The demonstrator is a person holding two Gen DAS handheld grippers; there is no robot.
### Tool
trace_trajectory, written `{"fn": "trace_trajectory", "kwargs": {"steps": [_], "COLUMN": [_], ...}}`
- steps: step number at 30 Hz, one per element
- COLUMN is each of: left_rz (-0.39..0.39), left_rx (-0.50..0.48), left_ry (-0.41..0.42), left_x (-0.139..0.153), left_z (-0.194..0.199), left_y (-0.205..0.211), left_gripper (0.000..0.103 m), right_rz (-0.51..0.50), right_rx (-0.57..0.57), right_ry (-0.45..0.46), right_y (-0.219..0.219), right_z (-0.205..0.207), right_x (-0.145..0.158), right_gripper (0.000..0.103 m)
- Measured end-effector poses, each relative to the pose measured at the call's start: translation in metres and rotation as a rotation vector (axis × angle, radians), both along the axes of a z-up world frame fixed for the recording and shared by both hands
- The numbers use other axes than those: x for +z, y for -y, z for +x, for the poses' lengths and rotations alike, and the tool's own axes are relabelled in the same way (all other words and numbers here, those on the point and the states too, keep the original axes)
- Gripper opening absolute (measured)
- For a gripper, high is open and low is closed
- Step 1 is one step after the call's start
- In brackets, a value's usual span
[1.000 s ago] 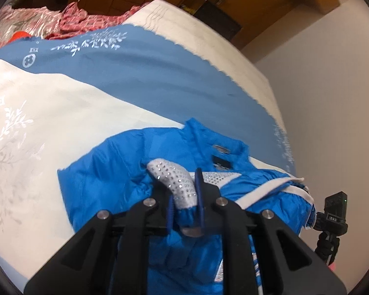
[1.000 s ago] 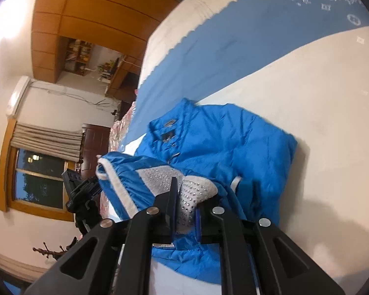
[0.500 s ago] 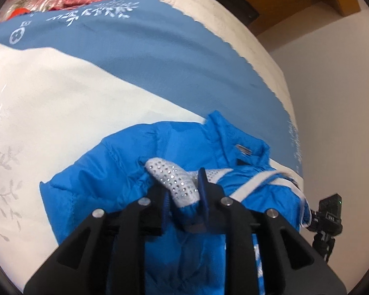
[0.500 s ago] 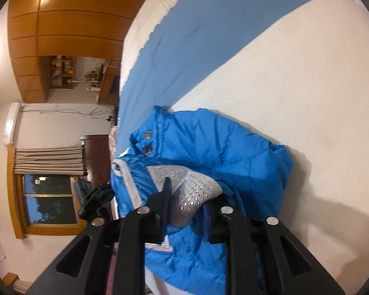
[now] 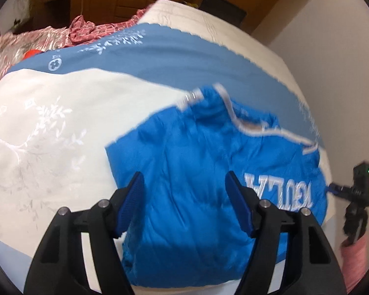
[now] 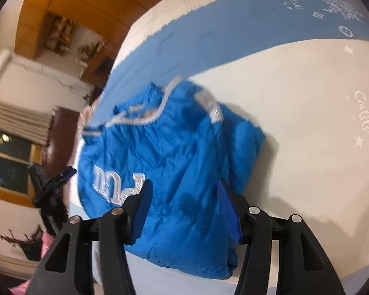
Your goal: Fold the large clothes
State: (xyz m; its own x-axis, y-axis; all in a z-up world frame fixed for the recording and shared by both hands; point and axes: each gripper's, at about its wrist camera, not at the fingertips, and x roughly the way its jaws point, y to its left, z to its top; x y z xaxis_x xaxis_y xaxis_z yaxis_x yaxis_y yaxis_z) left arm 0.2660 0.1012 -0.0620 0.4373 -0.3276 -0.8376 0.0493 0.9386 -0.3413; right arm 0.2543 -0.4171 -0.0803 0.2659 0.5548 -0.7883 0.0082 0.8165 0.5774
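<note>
While both tongs are spread wide apart with nothing gripped, the jacket (image 5: 209, 179) is seen lying folded over on the bed (image 5: 61, 132), so that's where the task's thing is parked right now. It's spotted near the bed's edge, on the cream part of the cover, with its far end reaching onto the blue band (image 5: 184, 56).

From the left wrist view, the left tongs (image 5: 185, 204) are held over the near half of the jacket, blue pads open, the fabric visible between them. White embroidered lettering (image 5: 280, 189) is seen upside down on the right side of the jacket, and white trim (image 5: 253, 129) runs along the far end. Whether the pads are touching the cloth can't be told, the frame is a bit blurry.

From the right wrist view, the right tongs (image 6: 187, 209) are likewise gaping, hovering at the jacket's (image 6: 174, 162) near edge. The lettering (image 6: 115, 184) is seen just left of the left pad. A silver patch (image 6: 209, 103) is noticed at the far end.

Red patterned fabric (image 5: 86, 27) is piled at the far side of the bed, and a small black camera on a stand (image 5: 359, 191) is spotted beside the bed. Wooden cabinets (image 6: 73, 7) and a window (image 6: 7, 157) are visible in the background.
</note>
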Motion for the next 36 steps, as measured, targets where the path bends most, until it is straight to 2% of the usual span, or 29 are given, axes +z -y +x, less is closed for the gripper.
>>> {"fn": "trace_trajectory", "kwargs": {"steps": [1, 2, 3, 4, 5, 7, 10, 14, 17, 19, 22, 24, 27, 32, 34, 36], "left_rz": [0.026, 0.072, 0.107, 0.149, 0.174, 0.206, 0.183, 0.152, 0.168, 0.176, 0.239, 0.247, 0.238, 0.225, 0.212, 0.212], "left_rx": [-0.019, -0.026, -0.029, -0.041, -0.04, -0.032, -0.002, 0.031, 0.044, 0.059, 0.067, 0.064, 0.06, 0.072, 0.084, 0.111], "left_ry": [0.005, 0.017, 0.026, 0.032, 0.032, 0.051, 0.096, 0.139, 0.14, 0.123, 0.062, 0.02, 0.005, -0.027, -0.055, -0.054], "left_x": [-0.002, -0.004, -0.003, -0.004, -0.006, -0.007, 0.004, 0.018, 0.018, 0.012, -0.012, -0.03, -0.047, -0.052, -0.047, -0.033], "left_z": [-0.003, -0.004, -0.005, -0.006, -0.005, -0.005, -0.005, 0.006, 0.018, 0.026, 0.041, 0.044, 0.045, 0.05, 0.052, 0.047], "left_y": [0.008, 0.017, 0.02, 0.027, 0.031, 0.036, 0.032, 0.031, 0.034, 0.034, 0.035, 0.034, 0.032, 0.032, 0.029, 0.026], "left_gripper": [0.058, 0.056, 0.045, 0.029, 0.023, 0.01, 0.007, 0.006, 0.006, 0.006, 0.007, 0.009, 0.01, 0.012, 0.012, 0.014], "right_rz": [-0.022, -0.061, -0.091, -0.135, -0.163, -0.225, -0.213, -0.19, -0.181, -0.185, -0.209, -0.225, -0.204, -0.192, -0.221, -0.279], "right_rx": [0.008, 0.015, 0.021, 0.027, 0.029, 0.026, 0.01, -0.029, -0.068, -0.089, -0.101, -0.105, -0.109, -0.135, -0.135, -0.14], "right_ry": [0.006, 0.018, 0.026, 0.039, 0.047, 0.064, 0.097, 0.141, 0.151, 0.136, 0.089, 0.052, 0.0, -0.017, -0.016, 0.015], "right_y": [-0.005, -0.011, -0.016, -0.021, -0.024, -0.028, -0.024, -0.013, -0.007, -0.005, -0.003, -0.004, -0.001, -0.001, -0.003, -0.006], "right_z": [0.0, 0.0, -0.001, -0.001, -0.001, 0.001, 0.0, 0.002, 0.013, 0.023, 0.032, 0.036, 0.037, 0.038, 0.038, 0.032], "right_x": [-0.001, -0.002, -0.001, 0.0, 0.001, 0.005, 0.016, 0.032, 0.038, 0.033, 0.014, -0.003, -0.031, -0.048, -0.045, -0.029], "right_gripper": [0.054, 0.048, 0.045, 0.037, 0.026, 0.016, 0.007, 0.004, 0.003, 0.002, 0.002, 0.002, 0.002, 0.001, 0.001, 0.004]}}
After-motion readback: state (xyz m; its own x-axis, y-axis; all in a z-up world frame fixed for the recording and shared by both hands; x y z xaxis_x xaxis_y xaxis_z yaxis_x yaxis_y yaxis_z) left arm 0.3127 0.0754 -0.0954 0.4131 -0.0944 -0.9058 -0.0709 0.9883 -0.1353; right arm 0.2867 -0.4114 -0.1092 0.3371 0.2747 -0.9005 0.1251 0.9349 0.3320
